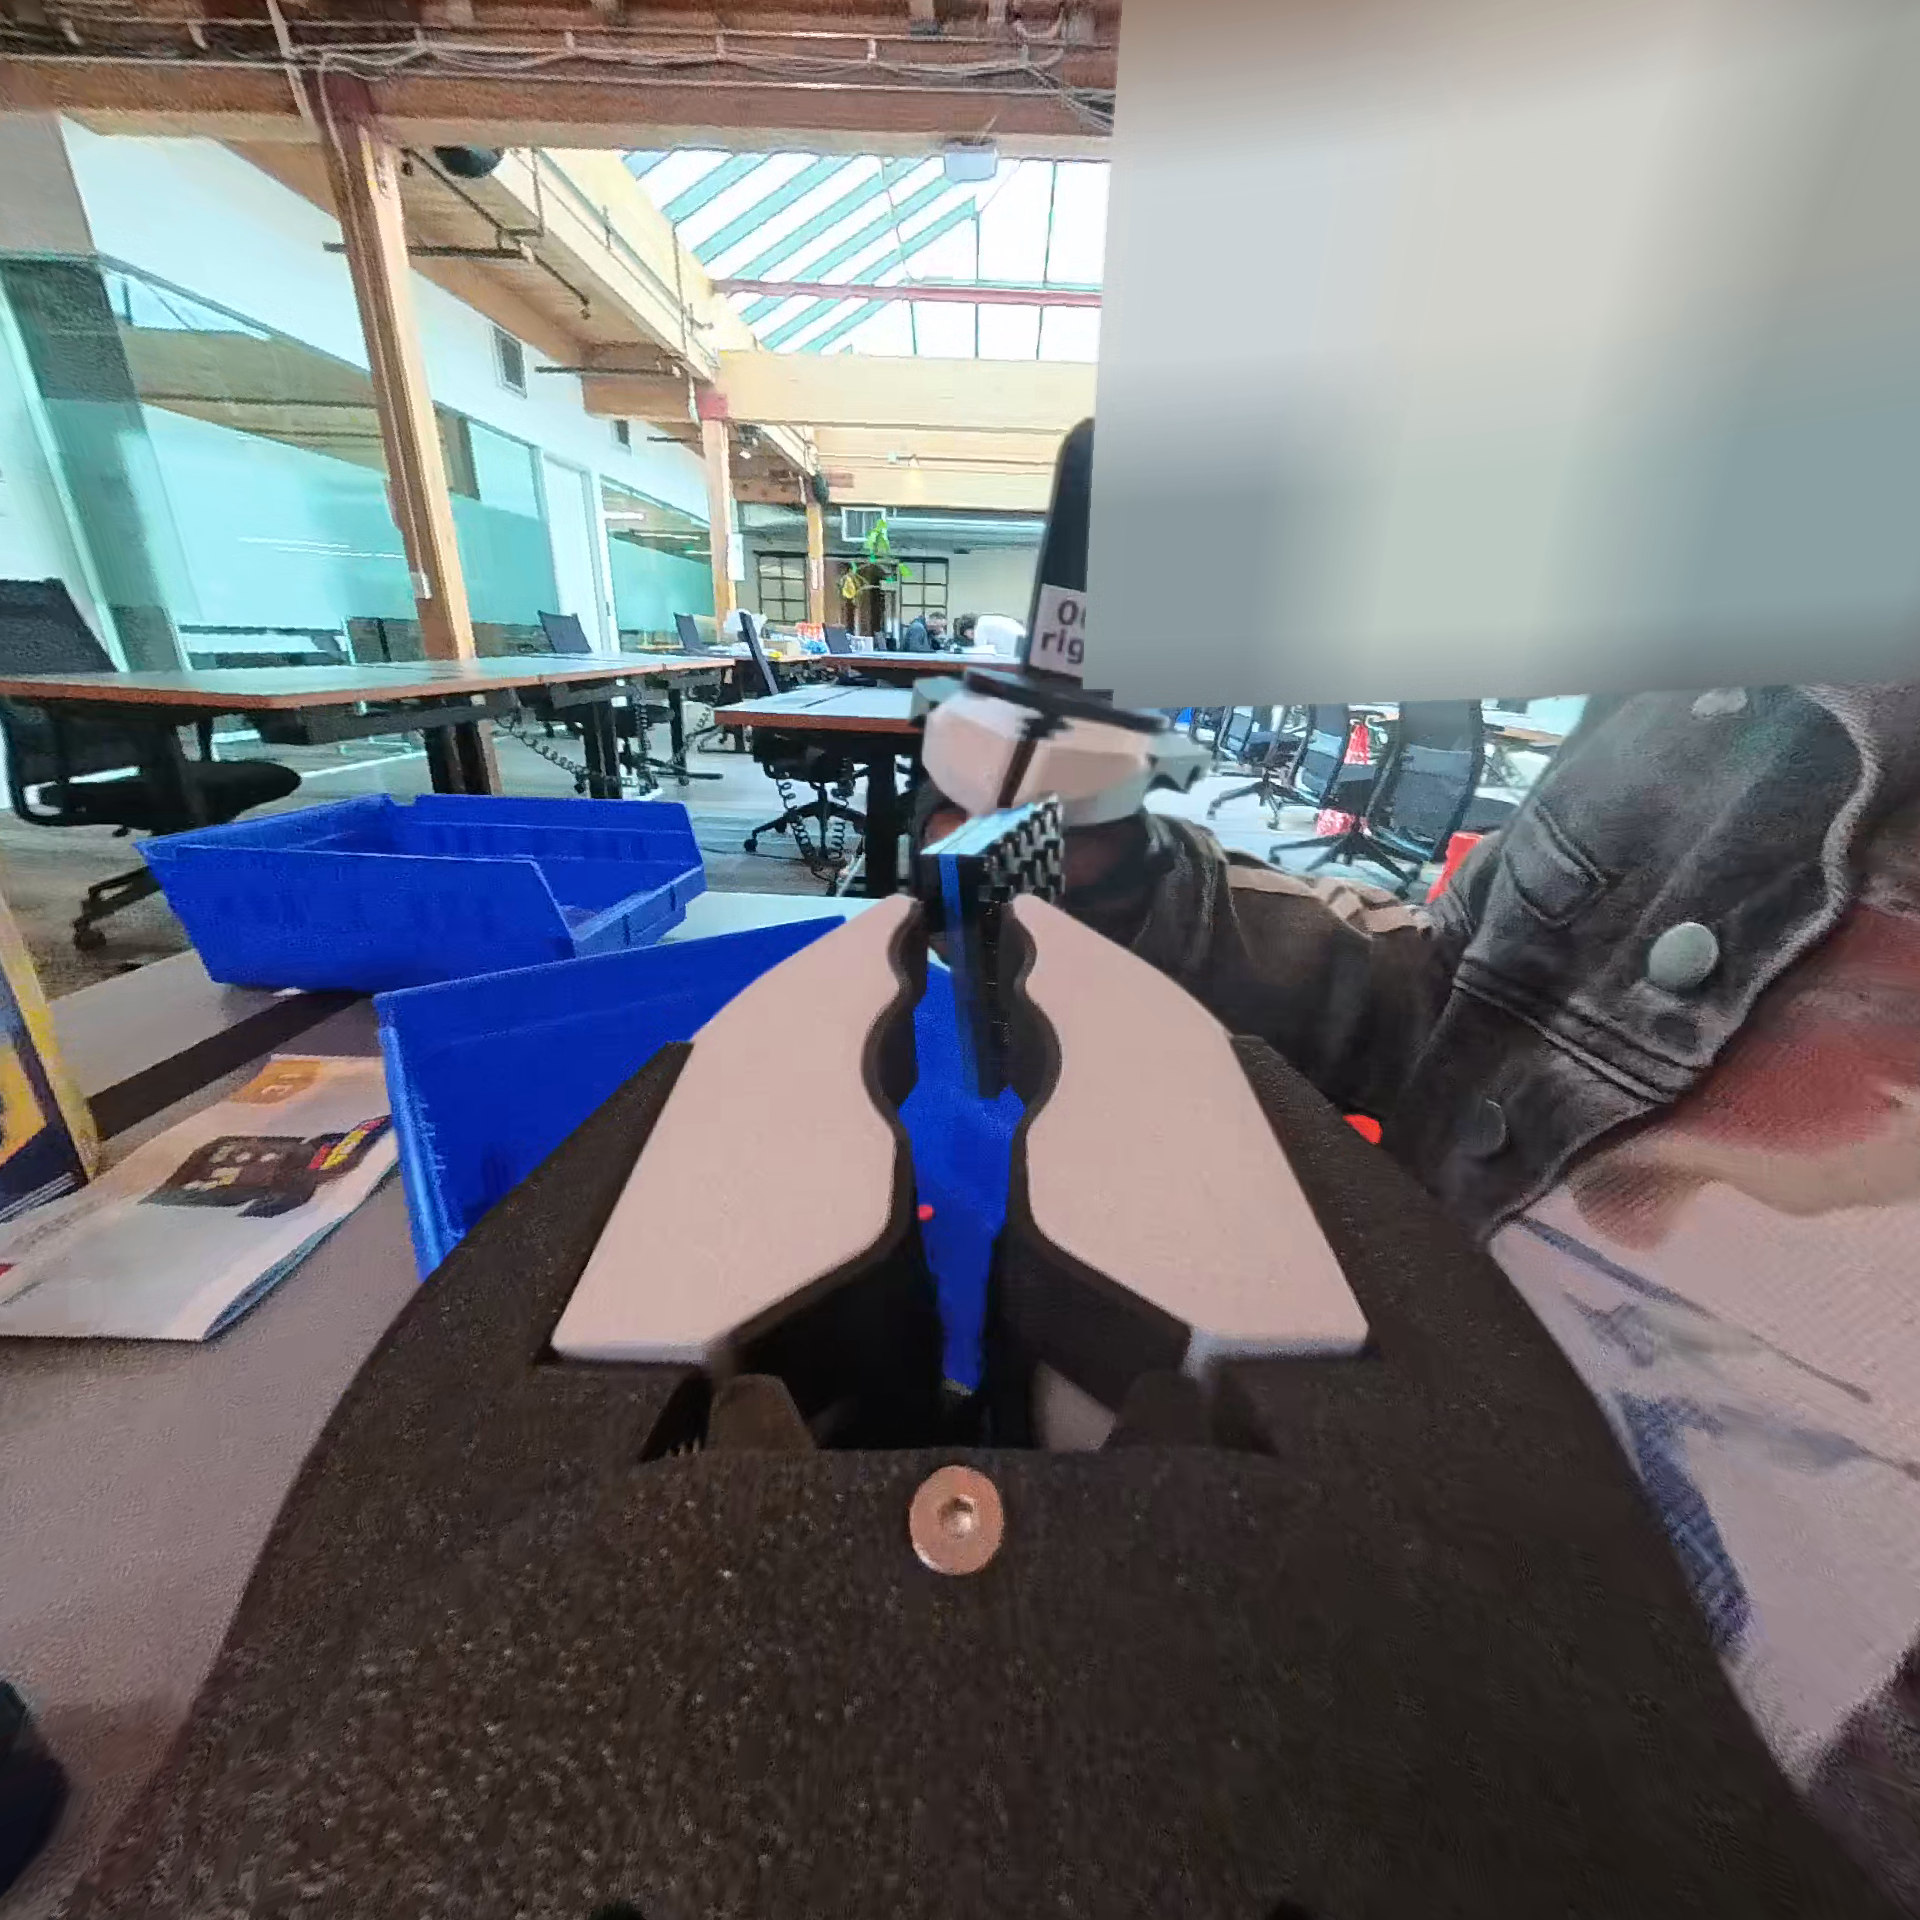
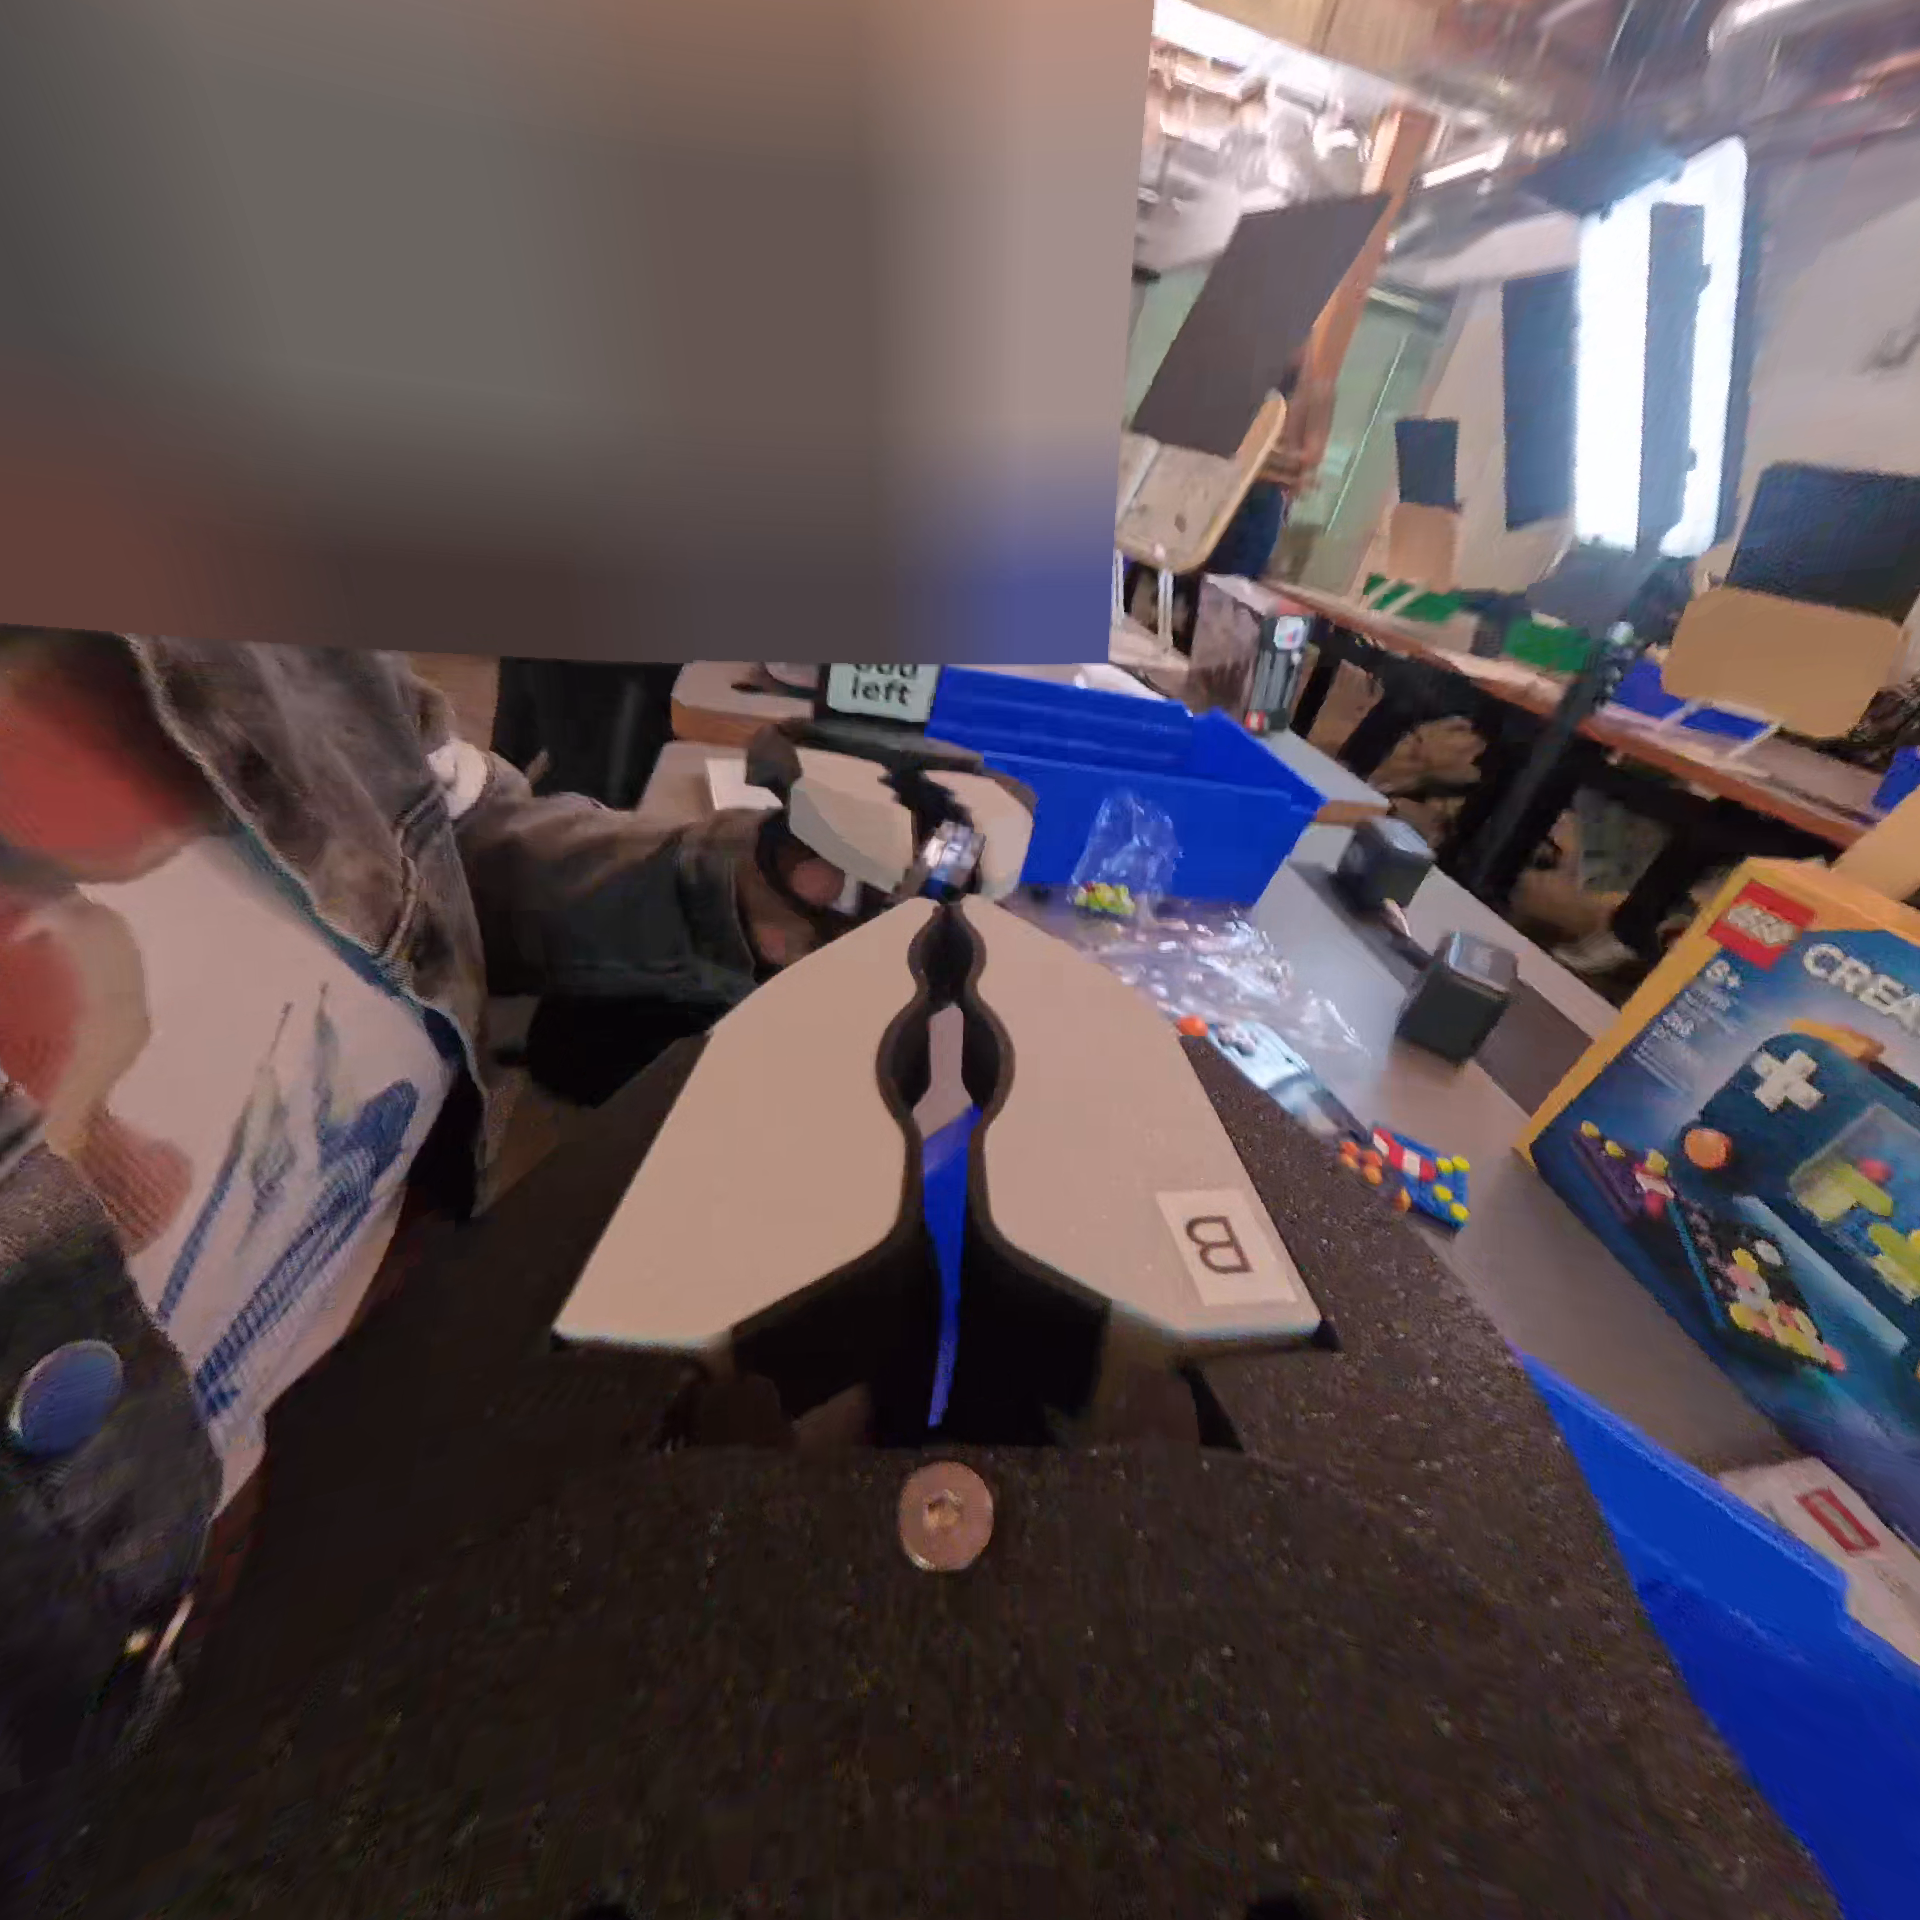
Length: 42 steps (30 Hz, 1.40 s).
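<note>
**Two grippers meet over a brick assembly above a cluttered worktop**

The left gripper (image 1: 971,925) has its jaws clenched on a flat black-and-blue brick assembly (image 1: 992,935), held edge-on with its long axis running away from the camera and its studded far end rising up and to the right. At that far end the right gripper (image 2: 948,914) meets it tip to tip; its jaws are pressed together, a small blue-and-grey part of the assembly showing just beyond the tips, though whether they pinch it cannot be told. Below the left gripper stands a blue bin (image 1: 582,1081), with an open instruction booklet (image 1: 197,1205) lying to its left on the grey worktop (image 1: 135,1455) and a second blue bin (image 1: 416,883) farther back. In the right wrist view, small coloured bricks (image 2: 1408,1169) lie near the gripper beside a yellow-and-blue toy box (image 2: 1745,1122); crumpled clear plastic bags (image 2: 1205,966) lie farther off. A person in a grey denim jacket (image 1: 1662,914) holds both tools.
</note>
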{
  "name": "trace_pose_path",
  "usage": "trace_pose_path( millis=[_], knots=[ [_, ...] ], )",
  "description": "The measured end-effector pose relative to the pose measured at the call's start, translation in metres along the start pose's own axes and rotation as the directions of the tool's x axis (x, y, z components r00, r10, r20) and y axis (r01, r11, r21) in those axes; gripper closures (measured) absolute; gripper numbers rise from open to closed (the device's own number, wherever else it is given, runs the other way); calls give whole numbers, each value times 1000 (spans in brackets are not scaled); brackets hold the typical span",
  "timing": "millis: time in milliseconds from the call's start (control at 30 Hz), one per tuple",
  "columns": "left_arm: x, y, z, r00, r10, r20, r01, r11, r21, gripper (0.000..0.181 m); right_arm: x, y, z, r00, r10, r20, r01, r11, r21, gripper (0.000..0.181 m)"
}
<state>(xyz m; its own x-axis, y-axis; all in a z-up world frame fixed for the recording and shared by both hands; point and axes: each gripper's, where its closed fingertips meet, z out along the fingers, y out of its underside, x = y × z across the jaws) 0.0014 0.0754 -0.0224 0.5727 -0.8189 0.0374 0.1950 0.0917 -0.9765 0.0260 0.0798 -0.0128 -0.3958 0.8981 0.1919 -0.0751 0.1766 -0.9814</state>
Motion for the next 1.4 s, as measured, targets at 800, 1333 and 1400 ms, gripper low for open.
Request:
trace_pose_path(
  millis=[800,1333,1400],
  knots=[
    [-13,8,-3,909,344,237,-350,936,-15,152,18,19,2,449,-840,-303,664,541,-516,173],
    [-38,56,27,909,-87,408,190,957,-219,133,41,65,-8,85,-949,303,587,-198,-785,173],
    [-37,55,31,920,-86,382,180,959,-219,148,41,65,-10,64,-945,322,589,-224,-776,173]
  ],
)
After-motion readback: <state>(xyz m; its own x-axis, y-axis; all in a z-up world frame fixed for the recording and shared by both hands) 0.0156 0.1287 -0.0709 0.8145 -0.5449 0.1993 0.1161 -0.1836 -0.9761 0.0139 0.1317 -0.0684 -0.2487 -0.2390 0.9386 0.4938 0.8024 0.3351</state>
